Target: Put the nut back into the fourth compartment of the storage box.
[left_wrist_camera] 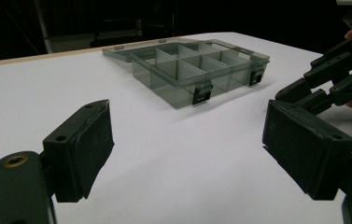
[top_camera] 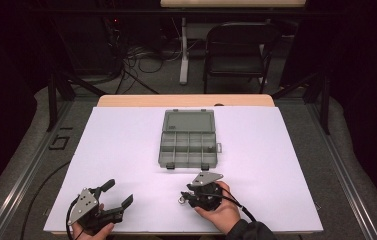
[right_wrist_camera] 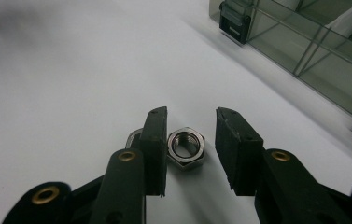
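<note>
Desk: white sheet [top_camera: 126,150] covers it, a wooden strip bare at the far edge.
Room: dark, a folding chair [top_camera: 238,47] and cables beyond.
Open room: wide bare sheet to the left of my organizer box [top_camera: 188,140], which lies open mid-desk.
Nut [right_wrist_camera: 186,147]: flat on the sheet near the front edge, touching one pad of my right gripper [right_wrist_camera: 190,140], jaws not yet clamped.
Left gripper [left_wrist_camera: 187,149]: released, wide apart, holding nothing.

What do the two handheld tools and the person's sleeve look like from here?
Both are black. The left tool carries a grey three-cornered plate, flat dark rubbery pads and brass-coloured rivets. The right tool has a similar grey plate and a black cable trailing past a dark sleeve.
</note>
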A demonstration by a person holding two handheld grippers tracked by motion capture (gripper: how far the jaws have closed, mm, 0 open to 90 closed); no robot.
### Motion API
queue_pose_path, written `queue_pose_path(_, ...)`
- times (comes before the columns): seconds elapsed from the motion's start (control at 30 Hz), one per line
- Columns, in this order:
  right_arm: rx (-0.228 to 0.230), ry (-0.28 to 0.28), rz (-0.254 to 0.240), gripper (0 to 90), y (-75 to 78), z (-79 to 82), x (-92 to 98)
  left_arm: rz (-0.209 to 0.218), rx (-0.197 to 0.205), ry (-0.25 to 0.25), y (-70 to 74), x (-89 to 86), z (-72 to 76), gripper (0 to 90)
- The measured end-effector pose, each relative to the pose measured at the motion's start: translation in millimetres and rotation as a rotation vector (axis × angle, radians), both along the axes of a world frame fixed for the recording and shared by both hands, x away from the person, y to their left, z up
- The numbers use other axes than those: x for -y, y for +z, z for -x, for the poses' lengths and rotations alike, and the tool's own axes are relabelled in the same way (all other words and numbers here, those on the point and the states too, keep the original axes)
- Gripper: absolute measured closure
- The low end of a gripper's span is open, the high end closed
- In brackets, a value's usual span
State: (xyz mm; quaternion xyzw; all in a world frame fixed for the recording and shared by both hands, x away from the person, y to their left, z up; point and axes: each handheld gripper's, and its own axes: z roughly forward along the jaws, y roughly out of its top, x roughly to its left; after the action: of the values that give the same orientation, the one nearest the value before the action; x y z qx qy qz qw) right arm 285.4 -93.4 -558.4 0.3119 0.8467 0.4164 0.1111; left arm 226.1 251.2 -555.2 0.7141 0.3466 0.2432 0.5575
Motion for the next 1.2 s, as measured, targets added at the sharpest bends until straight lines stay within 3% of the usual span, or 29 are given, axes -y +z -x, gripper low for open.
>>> queue_pose_path(0.57, 0.000, -0.005, -0.005, 66.8, -1.3, -0.6, -0.6, 0.003, 0.001, 0.001, -0.1, 0.2, -0.1, 16.4)
queue_pose_path(0.7, -0.023, -0.004, 0.028, 67.6, -3.4, -1.1, -0.7, 0.006, -0.002, 0.001, -0.1, 0.4, 0.2, 16.4)
queue_pose_path(0.83, -0.027, -0.005, 0.030, 69.0, -5.4, -0.8, -1.7, 0.006, -0.004, 0.000, -0.1, 0.1, 0.0, 16.4)
queue_pose_path(1.0, -0.012, -0.010, 0.018, 69.5, -7.2, -1.5, -2.6, 0.004, -0.002, -0.002, -0.1, 0.1, -0.1, 16.4)
queue_pose_path(1.03, -0.021, -0.007, 0.037, 69.6, -5.9, -1.0, -2.0, 0.004, -0.002, -0.002, -0.1, 0.1, -0.1, 16.4)
queue_pose_path(1.13, -0.008, 0.002, 0.045, 69.9, -5.7, -1.0, -2.1, 0.004, -0.001, -0.002, -0.1, 0.1, -0.2, 16.4)
queue_pose_path(1.17, 0.003, -0.002, 0.027, 70.0, -6.9, -1.0, -2.8, 0.007, -0.004, -0.001, -0.2, 0.4, 0.1, 16.4)
queue_pose_path(1.2, -0.008, 0.005, 0.045, 70.1, -5.3, -1.0, -1.7, 0.004, -0.002, -0.001, -0.1, 0.2, 0.0, 16.4)
